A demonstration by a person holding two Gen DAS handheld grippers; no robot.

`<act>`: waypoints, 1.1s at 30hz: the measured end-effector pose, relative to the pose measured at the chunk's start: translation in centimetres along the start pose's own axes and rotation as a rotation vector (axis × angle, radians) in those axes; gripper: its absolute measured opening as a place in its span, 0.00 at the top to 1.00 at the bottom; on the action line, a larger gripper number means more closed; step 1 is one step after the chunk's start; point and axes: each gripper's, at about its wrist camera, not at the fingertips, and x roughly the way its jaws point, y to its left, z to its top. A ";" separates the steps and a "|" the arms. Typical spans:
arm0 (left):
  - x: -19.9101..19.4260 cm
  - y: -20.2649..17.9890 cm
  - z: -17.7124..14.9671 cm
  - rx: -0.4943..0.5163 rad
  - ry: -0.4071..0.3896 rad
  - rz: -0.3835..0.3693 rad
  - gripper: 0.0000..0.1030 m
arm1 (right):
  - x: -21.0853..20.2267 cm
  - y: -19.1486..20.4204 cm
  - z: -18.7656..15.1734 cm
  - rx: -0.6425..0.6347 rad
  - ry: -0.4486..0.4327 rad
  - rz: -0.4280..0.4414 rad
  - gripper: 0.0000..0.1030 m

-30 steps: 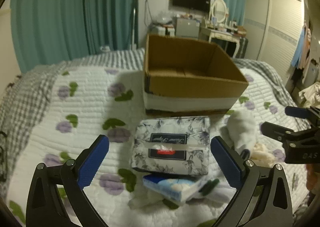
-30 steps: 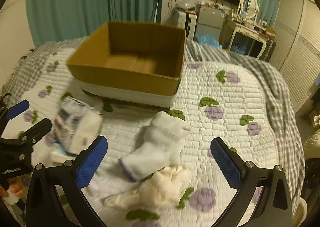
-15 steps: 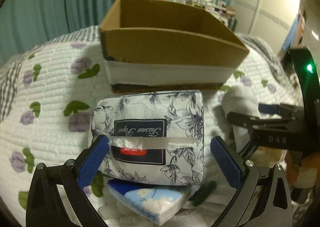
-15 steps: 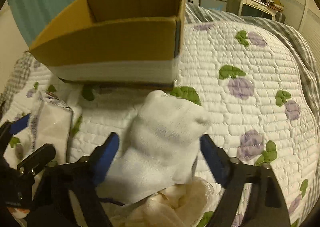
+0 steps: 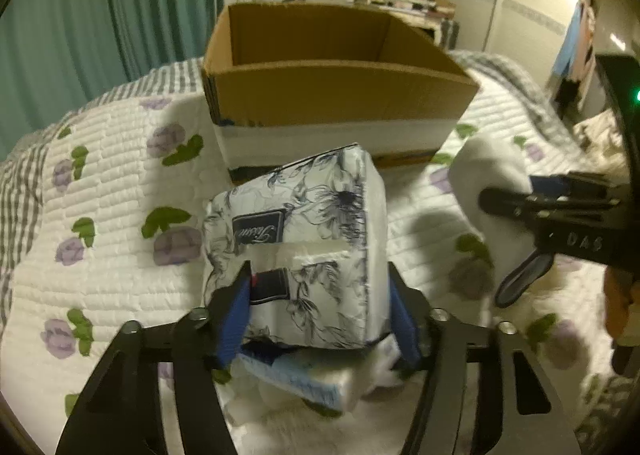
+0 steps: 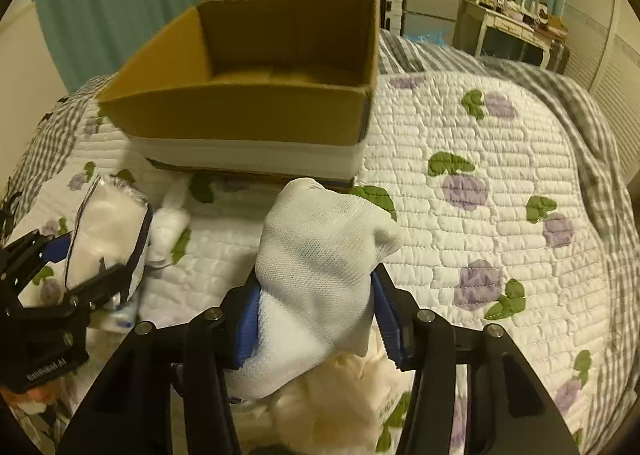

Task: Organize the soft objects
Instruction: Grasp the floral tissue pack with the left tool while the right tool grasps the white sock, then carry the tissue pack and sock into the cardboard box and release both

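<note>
My left gripper [image 5: 318,307] is shut on a floral tissue pack [image 5: 304,239] and holds it tilted above the quilt, in front of an open cardboard box [image 5: 332,95]. A blue tissue pack [image 5: 304,375] lies under it. My right gripper [image 6: 316,311] is shut on a white sock [image 6: 320,255], lifted in front of the box [image 6: 256,119]. A cream soft cloth [image 6: 344,407] lies under the sock. The right gripper with the sock also shows at the right of the left wrist view [image 5: 520,207]. The left gripper with its pack shows at the left of the right wrist view [image 6: 104,255].
The box sits on a white quilted bedspread [image 6: 500,215] with purple flowers. Teal curtains [image 5: 120,15] hang behind. A dressing table [image 6: 512,27] and wardrobe stand at the far right. Another white soft item [image 6: 168,227] lies by the box.
Both grippers have closed: the left on the floral tissue pack, the right on the white sock. Both items have been lifted off the quilt toward the box.
</note>
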 end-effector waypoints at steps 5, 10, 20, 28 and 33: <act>-2.6 0.7 0.7 -0.030 -0.030 -0.046 0.47 | -3.4 1.0 0.9 -0.048 -0.064 -0.015 0.52; -6.6 0.7 2.6 -0.027 -0.105 -0.072 0.47 | -7.4 1.3 3.3 -0.061 -0.160 -0.014 0.52; -10.8 0.2 9.7 0.017 -0.227 -0.057 0.47 | -12.1 2.8 11.1 -0.073 -0.268 -0.019 0.52; -7.3 0.6 16.0 0.033 -0.250 -0.032 0.47 | -10.8 4.0 18.2 -0.092 -0.288 -0.063 0.52; -1.7 1.3 18.6 0.057 -0.177 0.005 0.47 | -6.1 4.5 20.7 -0.088 -0.267 -0.093 0.52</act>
